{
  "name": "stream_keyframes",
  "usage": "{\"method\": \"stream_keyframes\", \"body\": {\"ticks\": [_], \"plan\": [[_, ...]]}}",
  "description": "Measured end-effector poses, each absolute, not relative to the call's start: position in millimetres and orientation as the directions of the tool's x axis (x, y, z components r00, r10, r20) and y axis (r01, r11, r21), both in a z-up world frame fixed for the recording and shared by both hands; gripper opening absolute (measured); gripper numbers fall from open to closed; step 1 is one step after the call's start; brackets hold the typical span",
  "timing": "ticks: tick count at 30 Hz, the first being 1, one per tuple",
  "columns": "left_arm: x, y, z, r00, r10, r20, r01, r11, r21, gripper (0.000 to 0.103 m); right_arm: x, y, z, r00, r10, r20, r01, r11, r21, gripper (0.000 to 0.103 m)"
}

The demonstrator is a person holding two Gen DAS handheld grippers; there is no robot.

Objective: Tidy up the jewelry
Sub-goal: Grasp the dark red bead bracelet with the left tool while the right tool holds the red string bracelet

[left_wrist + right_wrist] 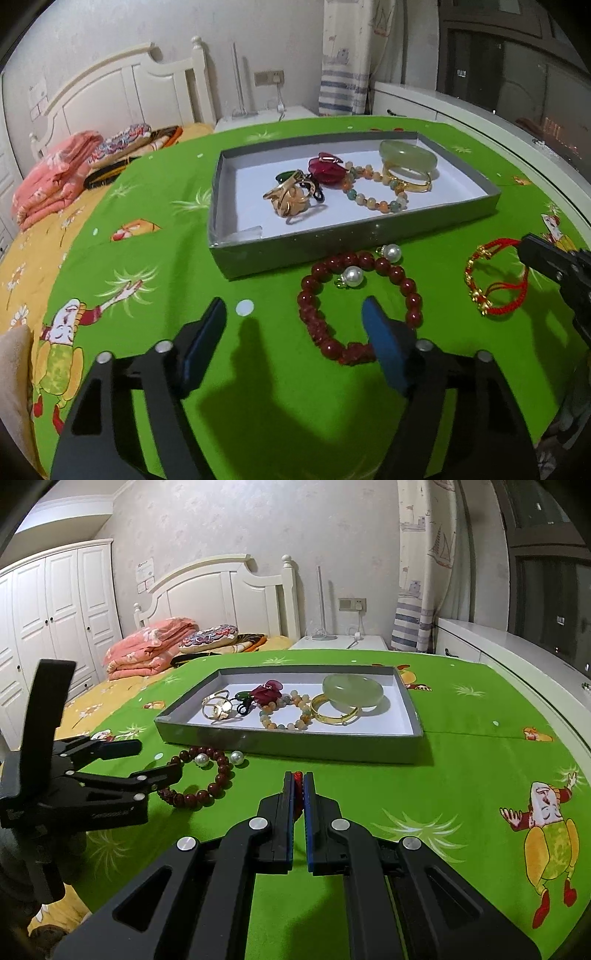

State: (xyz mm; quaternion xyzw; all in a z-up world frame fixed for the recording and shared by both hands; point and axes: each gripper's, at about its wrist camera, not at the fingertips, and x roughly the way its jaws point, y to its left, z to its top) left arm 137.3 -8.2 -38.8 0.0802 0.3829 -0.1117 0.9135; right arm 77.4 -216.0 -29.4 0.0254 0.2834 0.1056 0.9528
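A grey tray (369,236) (280,744) on the green cloth holds a jade bangle (408,157) (352,694), a gold bangle (334,710), a beaded bracelet (373,192), a red pendant (327,170) and gold rings (286,201). A dark red bead bracelet (410,291) (218,779) and two pearl earrings (352,277) (237,757) lie in front of the tray. My left gripper (295,325) (155,762) is open just short of the bead bracelet, its right finger over the ring. My right gripper (298,779) (528,245) is shut on a red cord bracelet (493,280) (297,775).
The green cartoon cloth (461,775) covers the table. A bed with a pink quilt (147,646) and white headboard (221,590) stands behind on the left. A white windowsill (517,653) runs along the right edge, and a nightstand (340,642) stands behind the table.
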Motion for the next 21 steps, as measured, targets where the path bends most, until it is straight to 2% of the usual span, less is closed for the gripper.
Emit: {"method": "stream_keyframes", "body": {"ticks": [1,3,5,8,10,13,17,21], "plan": [[140,-8,-40,0.674,-0.144,-0.724,0.265,0.963,0.055,0.061,78,-216,-29,0.817,0.216,-0.535,-0.187,0.976,0.108,0.006],[143,-8,-45,0.652,-0.148,-0.744,0.269,0.962,0.045,0.042,78,-216,-30,0.816,0.215,-0.536,-0.187,0.977,0.107,0.006],[142,-7,-44,0.652,-0.165,-0.740,0.278,0.960,0.031,0.039,78,-215,-30,0.815,0.215,-0.538,-0.187,0.976,0.108,0.006],[140,-7,-44,0.657,-0.156,-0.738,0.275,0.961,0.042,0.039,79,-214,-30,0.812,0.214,-0.543,-0.188,0.977,0.105,0.006],[140,-9,-44,0.661,-0.143,-0.737,0.271,0.961,0.057,0.041,78,-214,-31,0.812,0.212,-0.543,-0.188,0.977,0.101,0.006],[140,-6,-43,0.664,-0.117,-0.739,0.244,0.967,0.067,0.050,78,-214,-31,0.811,0.212,-0.545,-0.188,0.977,0.101,0.006],[147,4,-45,0.646,-0.117,-0.754,0.198,0.980,0.017,0.065,79,-214,-31,0.810,0.213,-0.547,-0.188,0.977,0.103,0.006],[148,2,-45,0.647,-0.065,-0.760,0.163,0.985,0.055,0.077,79,-213,-31,0.807,0.215,-0.551,-0.187,0.977,0.106,0.006]]}}
